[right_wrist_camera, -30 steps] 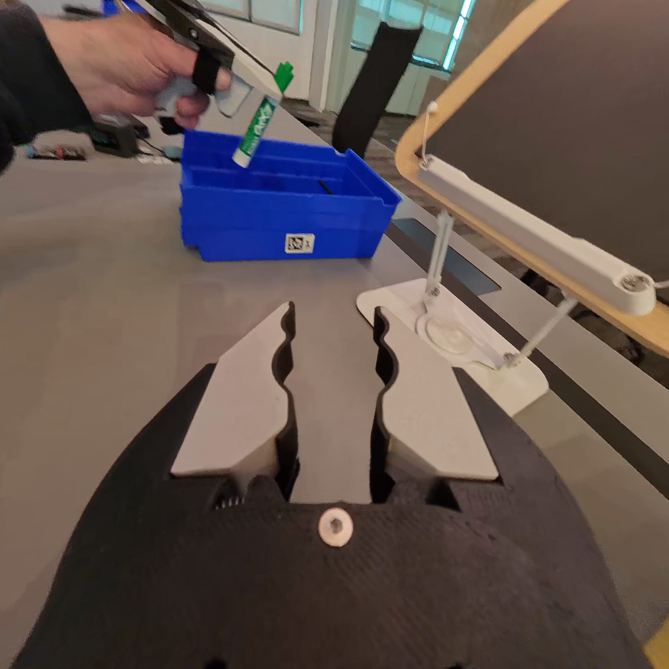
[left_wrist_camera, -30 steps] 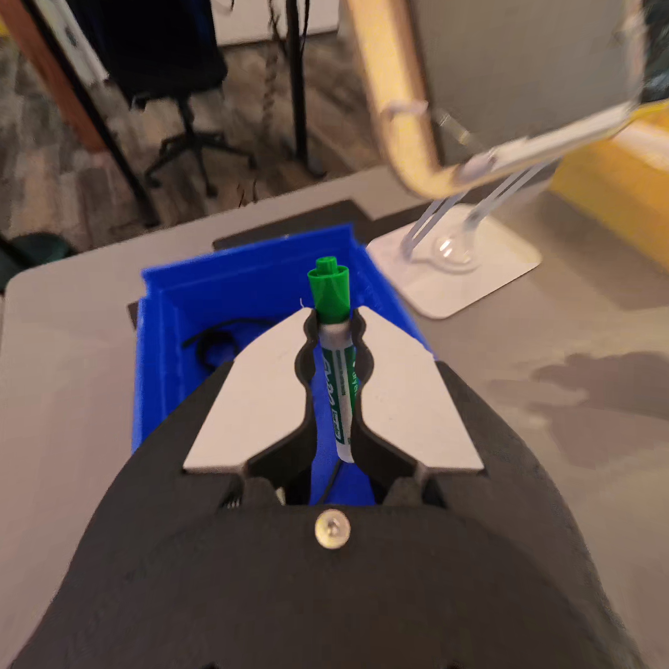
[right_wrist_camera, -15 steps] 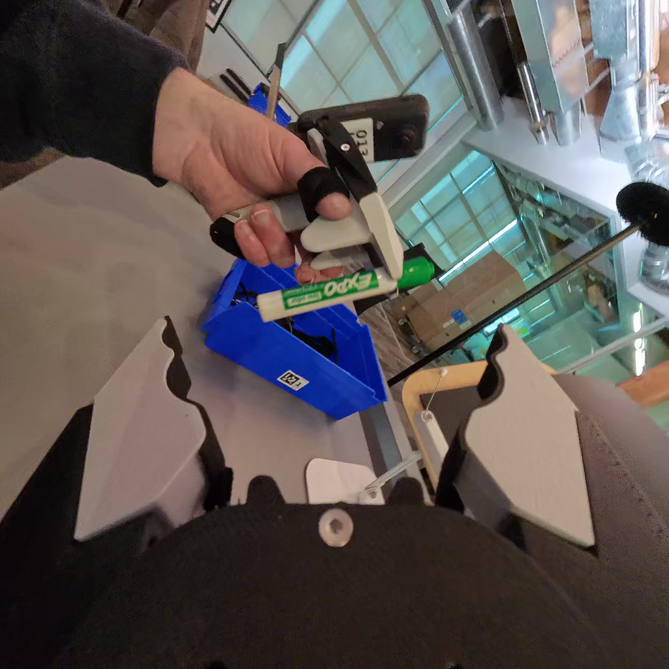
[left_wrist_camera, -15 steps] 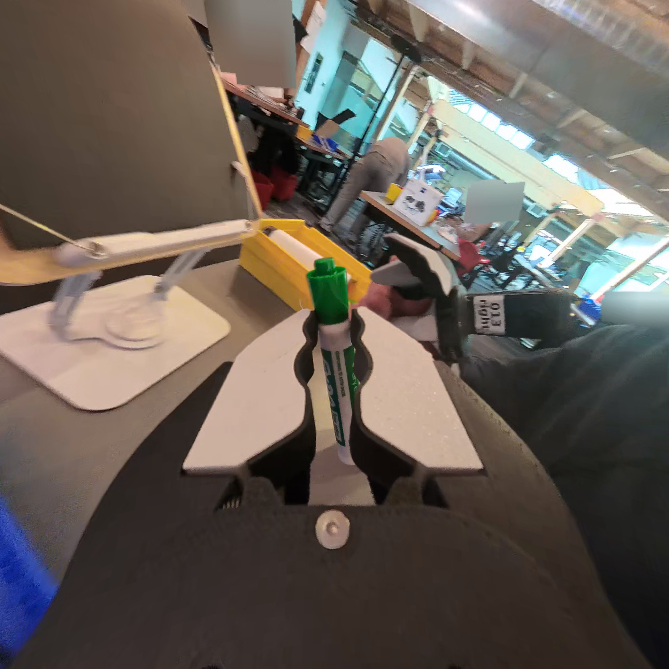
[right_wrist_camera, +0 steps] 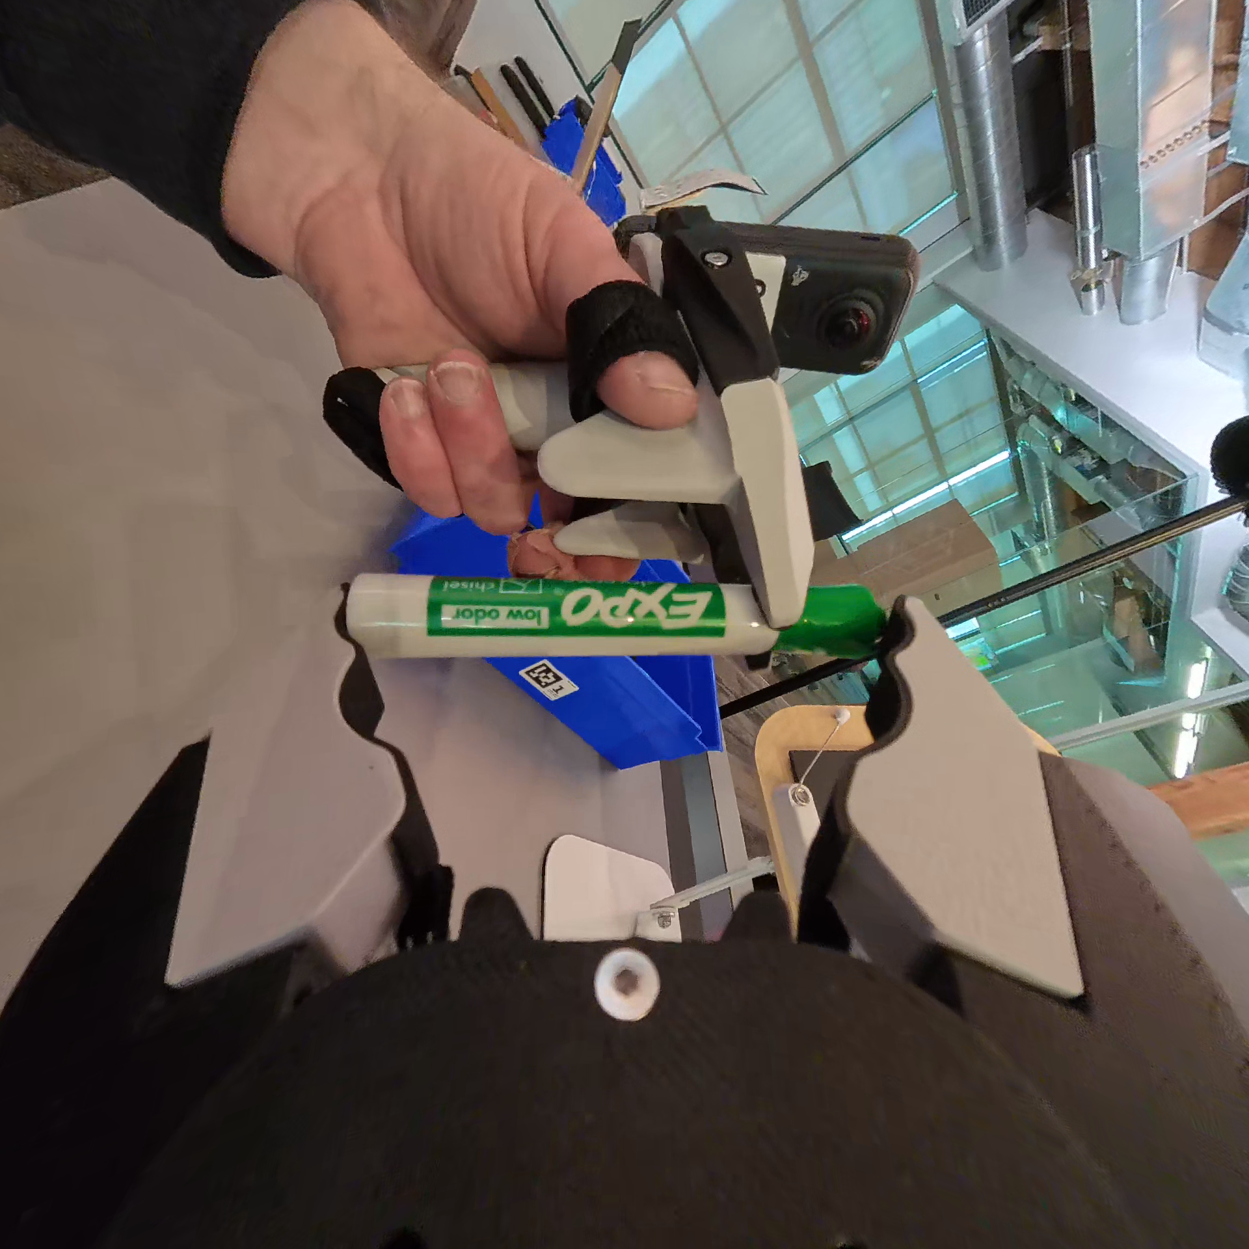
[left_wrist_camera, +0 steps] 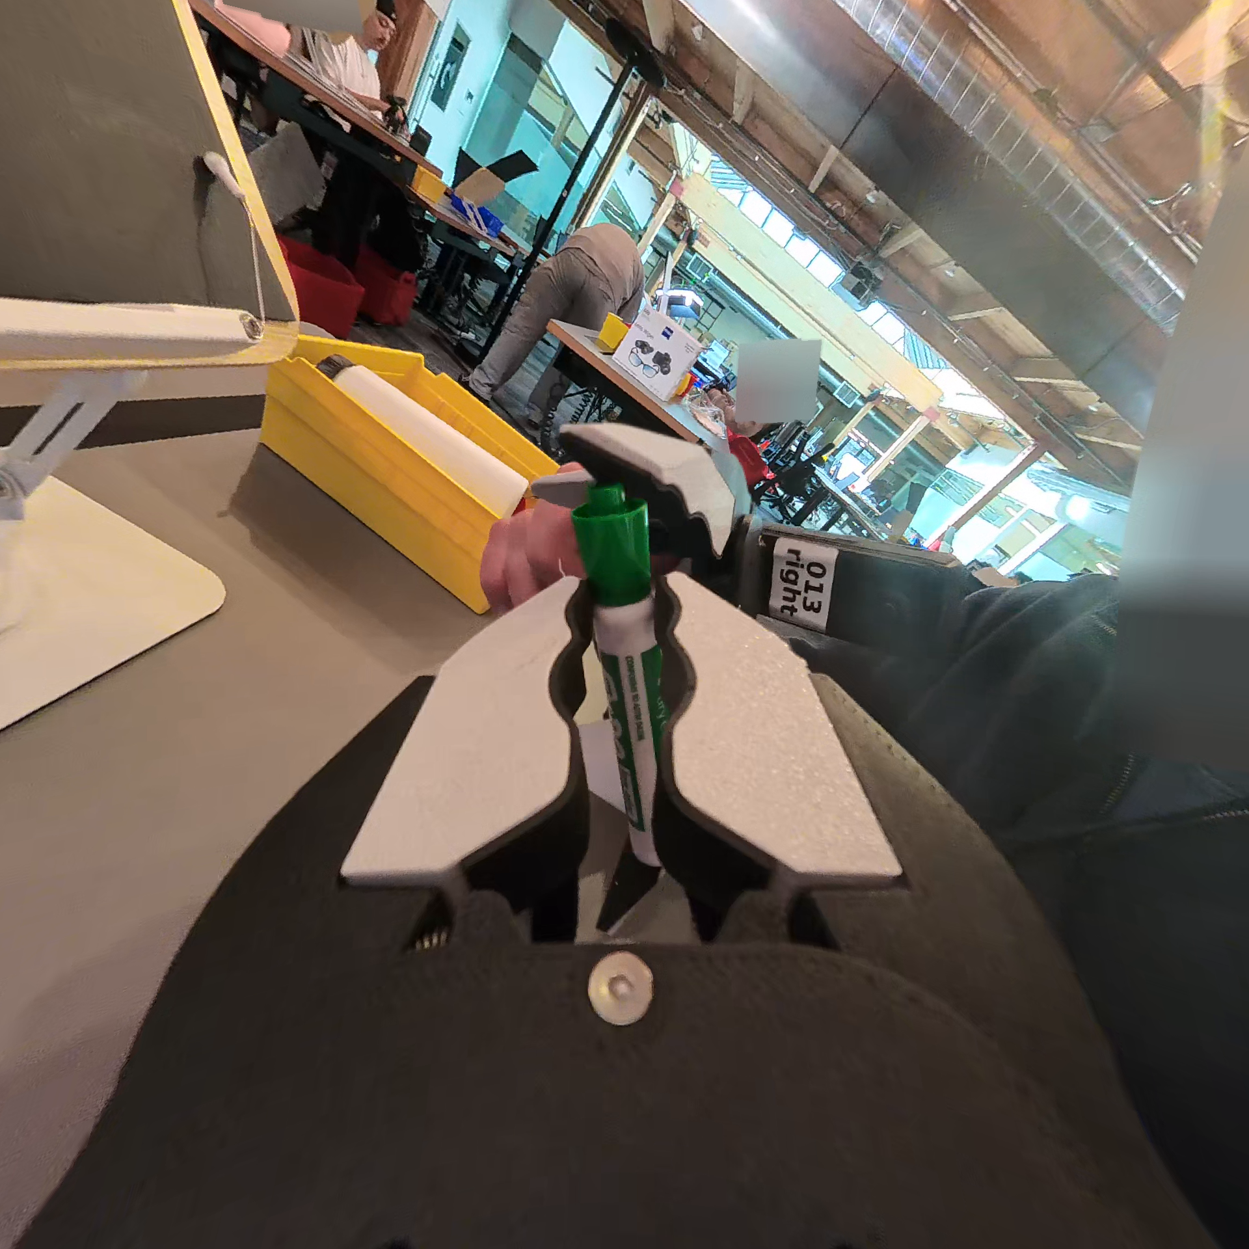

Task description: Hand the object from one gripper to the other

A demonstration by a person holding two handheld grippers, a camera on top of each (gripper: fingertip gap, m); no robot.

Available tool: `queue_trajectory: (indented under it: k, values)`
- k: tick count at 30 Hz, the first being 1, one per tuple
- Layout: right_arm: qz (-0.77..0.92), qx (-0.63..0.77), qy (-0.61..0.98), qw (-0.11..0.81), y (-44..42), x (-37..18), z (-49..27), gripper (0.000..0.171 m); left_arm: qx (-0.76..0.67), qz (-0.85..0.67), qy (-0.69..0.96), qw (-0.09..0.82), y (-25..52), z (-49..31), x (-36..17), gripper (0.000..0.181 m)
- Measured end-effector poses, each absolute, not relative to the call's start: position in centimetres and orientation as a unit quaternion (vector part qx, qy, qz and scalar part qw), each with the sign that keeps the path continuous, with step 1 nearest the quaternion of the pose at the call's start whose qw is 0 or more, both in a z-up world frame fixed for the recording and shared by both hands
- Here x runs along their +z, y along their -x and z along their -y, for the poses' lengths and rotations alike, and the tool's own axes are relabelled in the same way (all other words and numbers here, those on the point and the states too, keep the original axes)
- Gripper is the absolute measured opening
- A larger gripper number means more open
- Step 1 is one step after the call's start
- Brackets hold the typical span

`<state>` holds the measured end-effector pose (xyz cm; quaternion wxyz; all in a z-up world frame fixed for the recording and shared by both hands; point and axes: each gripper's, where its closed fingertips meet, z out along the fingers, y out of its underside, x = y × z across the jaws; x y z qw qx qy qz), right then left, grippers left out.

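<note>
Right wrist view: white marker (right_wrist_camera: 561, 625), green cap; left tongs (right_wrist_camera: 770, 595) clamp it; right tongs (right_wrist_camera: 622, 649) apart, seemingly untouching.

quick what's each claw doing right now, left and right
Left claw: closed on the green marker, gripping just below its cap.
Right claw: open wide, empty, its fingers spanning the marker end to end.
</note>
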<state>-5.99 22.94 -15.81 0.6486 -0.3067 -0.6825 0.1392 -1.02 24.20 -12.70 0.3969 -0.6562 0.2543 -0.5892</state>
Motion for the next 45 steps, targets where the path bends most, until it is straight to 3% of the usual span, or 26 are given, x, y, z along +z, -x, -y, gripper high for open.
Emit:
queue_trajectory:
  k: [12,21,24,28,34,38,43,45]
  values:
    - [0.670,0.173,0.312,0.651,5.6,-15.4,-22.0,0.143,-0.616,-0.250,0.629,0.402,0.6,-23.6,-12.3,0.017]
    - [0.589,0.351,0.362,0.632,4.7,-13.1,-21.4,0.143,-0.588,-0.247,0.607,0.474,1.8,-23.2,-10.9,0.040]
    - [0.540,0.454,0.396,0.588,4.0,-12.2,-21.5,0.143,-0.453,-0.311,0.629,0.550,2.6,-23.3,-11.4,0.045]
    - [0.487,0.575,0.441,0.487,3.4,-12.3,-21.7,0.142,-0.169,-0.441,0.598,0.647,2.8,-23.2,-11.8,0.059]
    - [0.458,0.658,0.474,0.365,3.3,-13.5,-20.5,0.142,0.101,-0.564,0.483,0.662,1.2,-22.5,-12.0,0.070]
    - [0.441,0.695,0.484,0.299,3.5,-14.2,-19.2,0.142,0.168,-0.609,0.432,0.644,-0.9,-22.0,-13.0,0.060]
    - [0.424,0.715,0.491,0.262,3.5,-14.8,-18.7,0.142,0.180,-0.637,0.408,0.629,-2.4,-21.5,-14.5,0.023]
    - [0.422,0.713,0.494,0.262,3.5,-14.9,-18.8,0.143,0.177,-0.628,0.420,0.631,-2.4,-21.6,-14.5,0.022]
